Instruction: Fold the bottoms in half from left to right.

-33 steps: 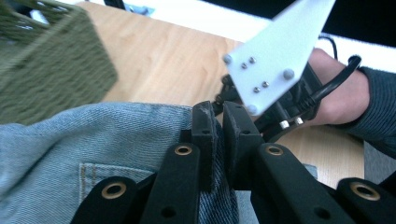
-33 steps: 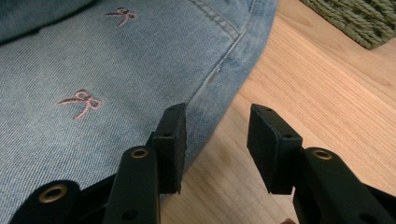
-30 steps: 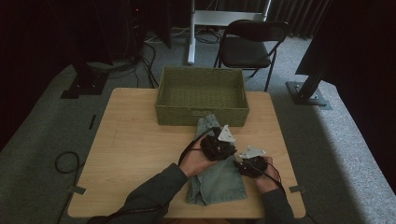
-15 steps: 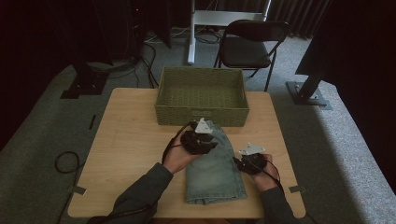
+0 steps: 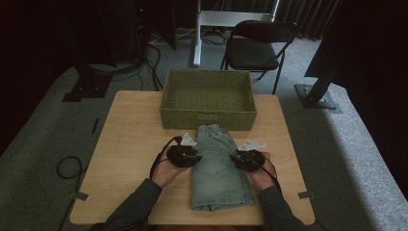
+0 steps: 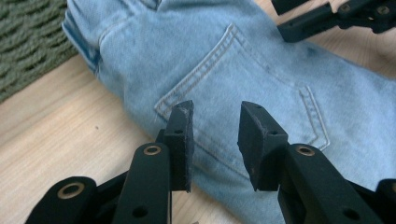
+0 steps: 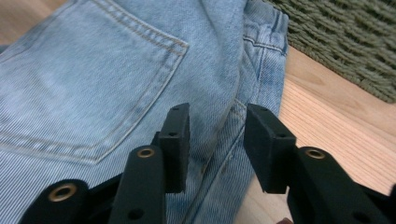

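A pair of light-blue denim shorts (image 5: 221,168) lies folded flat on the wooden table (image 5: 130,144), waistband toward the green woven basket (image 5: 208,118). My left gripper (image 5: 196,156) sits at the shorts' left edge. Its jaws have just been opening and now stand apart, low over the back pocket (image 6: 224,51), with no cloth pinched between them (image 6: 215,135). My right gripper (image 5: 236,158) is at the right edge. It is open (image 7: 217,140) over the side seam of the shorts (image 7: 93,70), pressing on nothing.
The basket is empty and stands just beyond the waistband, its wall showing in both gripper views (image 6: 23,42) (image 7: 345,37). Bare table runs to the left and right of the shorts. A black folding chair (image 5: 257,45) stands on the floor behind the table.
My left gripper came off the upper middle of the shorts, moved left and down to their left edge and opened. The cloth now lies flat. My right gripper shifted slightly.
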`<state>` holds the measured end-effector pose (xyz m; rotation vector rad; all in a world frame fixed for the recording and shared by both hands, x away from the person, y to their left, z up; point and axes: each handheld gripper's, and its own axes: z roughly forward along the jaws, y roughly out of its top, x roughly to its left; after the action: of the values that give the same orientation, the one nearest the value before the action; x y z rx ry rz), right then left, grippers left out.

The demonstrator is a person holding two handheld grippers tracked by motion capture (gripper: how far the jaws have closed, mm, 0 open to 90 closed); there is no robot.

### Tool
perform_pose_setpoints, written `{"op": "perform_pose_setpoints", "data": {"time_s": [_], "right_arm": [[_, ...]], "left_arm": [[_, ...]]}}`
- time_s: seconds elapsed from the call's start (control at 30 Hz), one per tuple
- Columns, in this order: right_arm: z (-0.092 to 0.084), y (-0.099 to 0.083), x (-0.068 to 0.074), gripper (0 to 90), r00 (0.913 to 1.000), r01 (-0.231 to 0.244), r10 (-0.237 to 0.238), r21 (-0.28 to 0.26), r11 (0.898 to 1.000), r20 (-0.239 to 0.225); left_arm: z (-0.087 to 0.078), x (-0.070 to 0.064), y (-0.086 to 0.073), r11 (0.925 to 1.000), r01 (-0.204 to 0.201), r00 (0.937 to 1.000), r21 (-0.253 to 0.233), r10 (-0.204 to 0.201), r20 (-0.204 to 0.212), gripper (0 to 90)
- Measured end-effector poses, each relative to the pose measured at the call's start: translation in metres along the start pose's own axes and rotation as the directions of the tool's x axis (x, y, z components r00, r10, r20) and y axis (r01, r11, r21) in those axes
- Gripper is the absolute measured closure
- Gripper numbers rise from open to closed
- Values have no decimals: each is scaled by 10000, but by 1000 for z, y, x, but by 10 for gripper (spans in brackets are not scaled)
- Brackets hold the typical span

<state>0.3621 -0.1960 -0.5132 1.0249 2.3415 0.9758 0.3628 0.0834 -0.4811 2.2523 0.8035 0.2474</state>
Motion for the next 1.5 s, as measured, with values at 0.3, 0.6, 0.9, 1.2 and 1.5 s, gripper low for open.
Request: {"op": "perform_pose_setpoints", "data": {"time_s": [0.3, 0.6, 0.9, 1.2, 1.5], "right_arm": [[6, 4, -2, 878, 9972, -201, 201, 2, 9998, -726], [-28, 4, -11, 890, 9996, -253, 263, -884, 9958, 107], [2, -22, -22, 850, 9939, -314, 198, 1062, 9939, 1083], [-28, -12, -11, 742, 9995, -112, 131, -653, 9978, 290], [-7, -22, -5, 747, 9991, 357, -347, 419, 9985, -240]], "left_arm": [[5, 0, -11, 9999, 114, 9999, -29, -114, 108, 648], [12, -13, -10, 9997, -229, 9988, 15, 228, 434, 635], [13, -24, -20, 9989, -443, 9973, 180, 432, 594, 612], [4, -24, -30, 9994, -318, 9978, 117, 311, 587, 609], [-6, -21, -38, 9993, -387, 9982, 6, 386, 466, 588]]}}
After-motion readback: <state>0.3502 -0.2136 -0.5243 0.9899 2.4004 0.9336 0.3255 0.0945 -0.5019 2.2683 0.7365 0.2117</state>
